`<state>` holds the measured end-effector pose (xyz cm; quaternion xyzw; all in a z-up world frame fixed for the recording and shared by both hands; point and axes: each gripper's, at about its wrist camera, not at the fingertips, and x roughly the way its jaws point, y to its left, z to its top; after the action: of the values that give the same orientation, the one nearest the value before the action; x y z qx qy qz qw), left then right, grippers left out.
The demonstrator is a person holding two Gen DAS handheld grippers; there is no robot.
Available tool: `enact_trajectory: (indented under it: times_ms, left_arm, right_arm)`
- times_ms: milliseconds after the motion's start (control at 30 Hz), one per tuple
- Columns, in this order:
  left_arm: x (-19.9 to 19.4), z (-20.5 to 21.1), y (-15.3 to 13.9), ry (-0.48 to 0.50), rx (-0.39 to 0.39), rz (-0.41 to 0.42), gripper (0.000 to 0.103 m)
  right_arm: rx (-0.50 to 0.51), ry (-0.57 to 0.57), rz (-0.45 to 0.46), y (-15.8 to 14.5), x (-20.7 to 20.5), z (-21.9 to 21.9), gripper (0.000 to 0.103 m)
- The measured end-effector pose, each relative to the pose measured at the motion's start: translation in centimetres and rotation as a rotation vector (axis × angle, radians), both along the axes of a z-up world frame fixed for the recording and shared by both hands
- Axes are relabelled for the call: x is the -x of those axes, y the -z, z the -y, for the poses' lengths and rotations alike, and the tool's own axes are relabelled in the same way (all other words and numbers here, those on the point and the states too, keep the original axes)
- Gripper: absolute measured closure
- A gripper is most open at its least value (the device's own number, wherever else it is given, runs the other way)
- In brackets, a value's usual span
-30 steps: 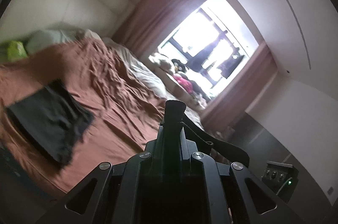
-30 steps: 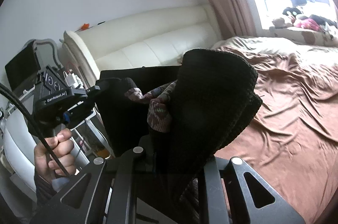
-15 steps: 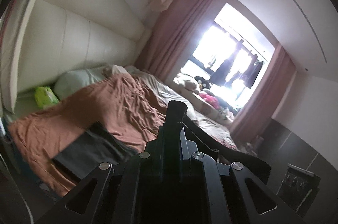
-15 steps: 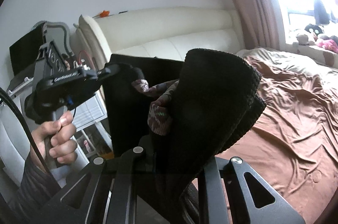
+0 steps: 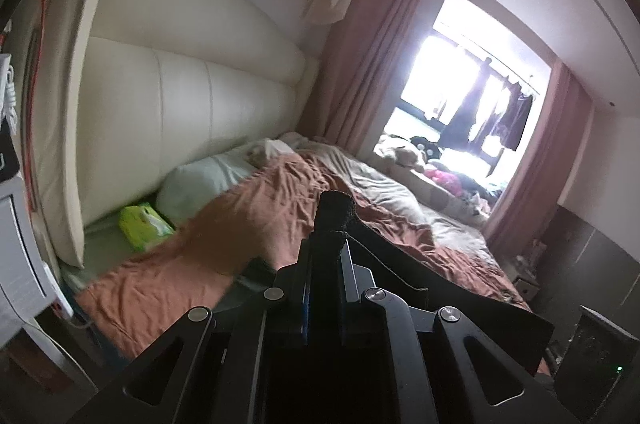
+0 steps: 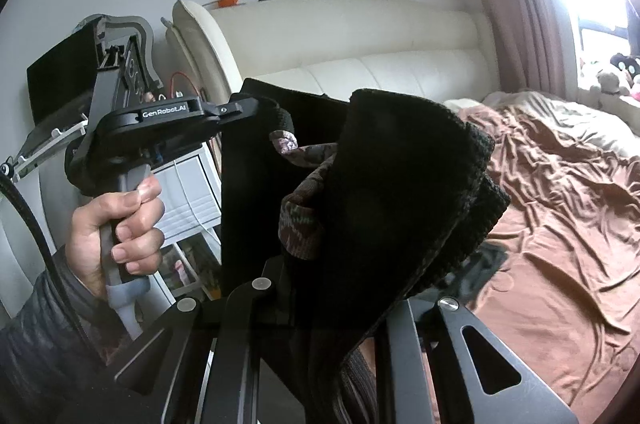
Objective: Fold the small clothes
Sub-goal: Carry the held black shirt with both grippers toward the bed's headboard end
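A black knitted garment (image 6: 408,192) with a patterned brown lining hangs stretched in the air between both grippers, above the side of the bed. My right gripper (image 6: 340,224) is shut on one bunched corner of it, which hides the fingers. My left gripper (image 6: 264,108), seen in the right wrist view with the hand on its grip, is shut on the other corner. In the left wrist view the left gripper (image 5: 334,208) pinches a black fold of the garment (image 5: 384,252), and the cloth trails down to the right.
The bed has a rumpled brown sheet (image 5: 208,248) and a cream padded headboard (image 5: 180,112). A pale pillow (image 5: 200,180) and a green packet (image 5: 142,226) lie by the headboard. A white bedside cabinet (image 6: 188,192) stands at the left. A bright window with pink curtains (image 5: 472,100) is beyond the bed.
Both grippers have risen and tilted up with the garment. The left wrist view now shows more headboard and wall, and a dark folded item on the sheet has dropped out of sight.
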<state>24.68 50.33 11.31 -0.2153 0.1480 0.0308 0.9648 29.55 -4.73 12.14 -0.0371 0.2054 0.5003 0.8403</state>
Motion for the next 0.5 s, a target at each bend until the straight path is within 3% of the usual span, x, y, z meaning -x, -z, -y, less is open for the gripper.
enact_trajectory:
  times_ms: [200, 500]
  left_arm:
    - [-2.3, -2.1, 1.1, -0.069, -0.026, -0.023, 0.093]
    - [-9.5, -3.3, 3.9, -0.063, -0.013, -0.067, 0.093]
  right_arm:
    - [0.000, -0.031, -0.011, 0.8, -2.1, -0.9, 0.092]
    - [0.019, -0.003, -0.065, 3.2, -8.5, 0.1, 0.092]
